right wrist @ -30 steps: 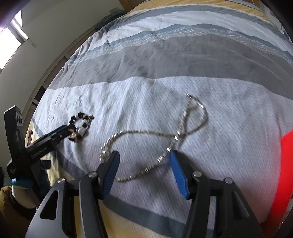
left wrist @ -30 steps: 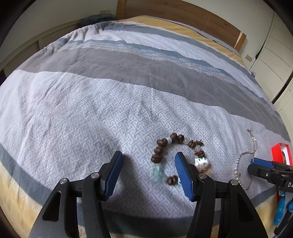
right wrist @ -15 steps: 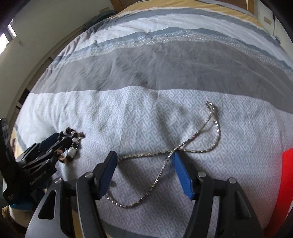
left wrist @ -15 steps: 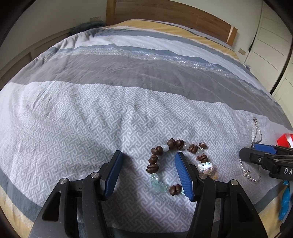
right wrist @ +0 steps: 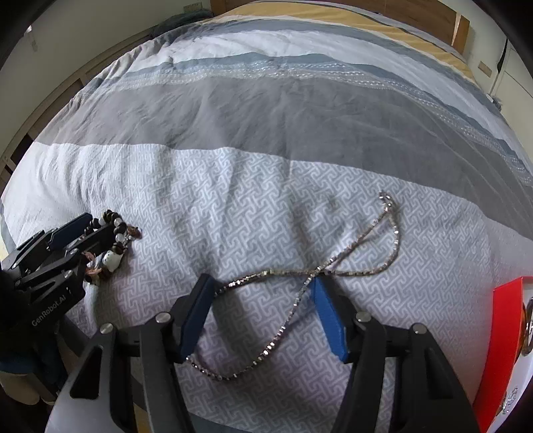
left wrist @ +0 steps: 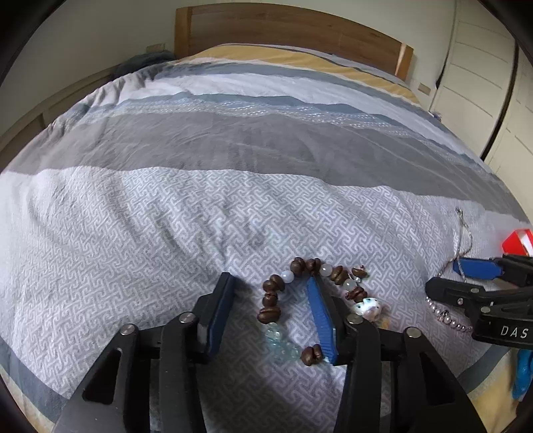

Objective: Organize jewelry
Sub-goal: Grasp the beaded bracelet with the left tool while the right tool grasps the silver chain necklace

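1. The left gripper (left wrist: 271,296) is spread over the beaded bracelet (left wrist: 309,309) near the bedspread's (left wrist: 233,160) front edge.
2. The right gripper (right wrist: 263,299) is spread, straddling the silver chain (right wrist: 299,293) beside a red box (right wrist: 503,336).

soft daylight | claw shadows faint | fisheye-warped edges | corners perhaps blurred

Brown beads, silver chain, grey stripes

My blue finger pads (left wrist: 319,313) on black frames are showing against a bedspread (left wrist: 200,213) that is running in bands: a white-and-grey key pattern, plain dark grey, pale blue, white, then yellow. The bracelet (left wrist: 283,299) is mixing glossy brown beads with milky white and clear aqua ones. The necklace (right wrist: 333,266) is glinting silver. A box (right wrist: 506,319) is glowing red beside it, and the headboard (left wrist: 293,26) is showing warm brown wood.
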A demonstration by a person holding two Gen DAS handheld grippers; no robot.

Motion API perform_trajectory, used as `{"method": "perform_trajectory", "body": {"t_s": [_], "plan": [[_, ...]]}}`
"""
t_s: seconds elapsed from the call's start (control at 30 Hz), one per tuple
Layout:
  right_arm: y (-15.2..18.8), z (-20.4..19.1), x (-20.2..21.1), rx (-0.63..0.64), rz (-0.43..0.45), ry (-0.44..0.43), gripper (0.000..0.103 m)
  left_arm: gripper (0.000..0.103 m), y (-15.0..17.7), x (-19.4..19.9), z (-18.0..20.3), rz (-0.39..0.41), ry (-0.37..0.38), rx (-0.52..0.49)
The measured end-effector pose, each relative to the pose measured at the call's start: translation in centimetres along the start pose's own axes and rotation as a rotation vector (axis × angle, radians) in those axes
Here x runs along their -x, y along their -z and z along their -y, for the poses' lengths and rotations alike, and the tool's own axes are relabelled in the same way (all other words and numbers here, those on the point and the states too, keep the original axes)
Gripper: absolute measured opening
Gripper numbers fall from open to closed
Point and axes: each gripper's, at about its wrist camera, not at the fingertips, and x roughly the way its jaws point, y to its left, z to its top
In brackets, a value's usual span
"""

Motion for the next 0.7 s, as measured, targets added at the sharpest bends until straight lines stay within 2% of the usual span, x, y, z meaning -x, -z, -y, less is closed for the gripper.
{"method": "perform_trajectory", "body": {"t_s": [0.07,0.2,0.27,0.33,0.37,0.4,0.5,0.7], "plan": [[0.0,0.0,0.1,0.004,-0.002,-0.002,0.052,0.037,0.2,0.0,0.2,0.004,0.008,-0.011],[0.6,-0.2,0.5,0.037,-0.007,0.007,0.034,0.026,0.4,0.0,0.3,0.001,0.008,-0.008],[1.1,-0.3,0.6,0.054,-0.004,0.005,0.031,0.021,0.4,0.0,0.3,-0.003,0.007,-0.009],[1.4,-0.2,0.8,0.049,-0.005,-0.005,0.027,0.012,0.4,0.0,0.0,-0.012,0.014,0.001],[1.5,-0.2,0.8,0.052,-0.006,-0.006,0.022,0.01,0.4,0.0,-0.2,-0.016,0.02,0.012],[1.6,-0.2,1.0,0.058,-0.009,-0.01,0.016,0.01,0.3,0.1,-0.6,-0.02,0.037,0.031],[1.7,-0.3,1.3,0.072,-0.015,-0.032,0.004,0.01,0.3,0.5,-1.4,-0.024,0.078,0.083],[1.9,0.1,2.9,0.047,0.014,-0.119,0.002,0.01,-0.1,1.4,-2.4,-0.057,0.118,0.17]]}}
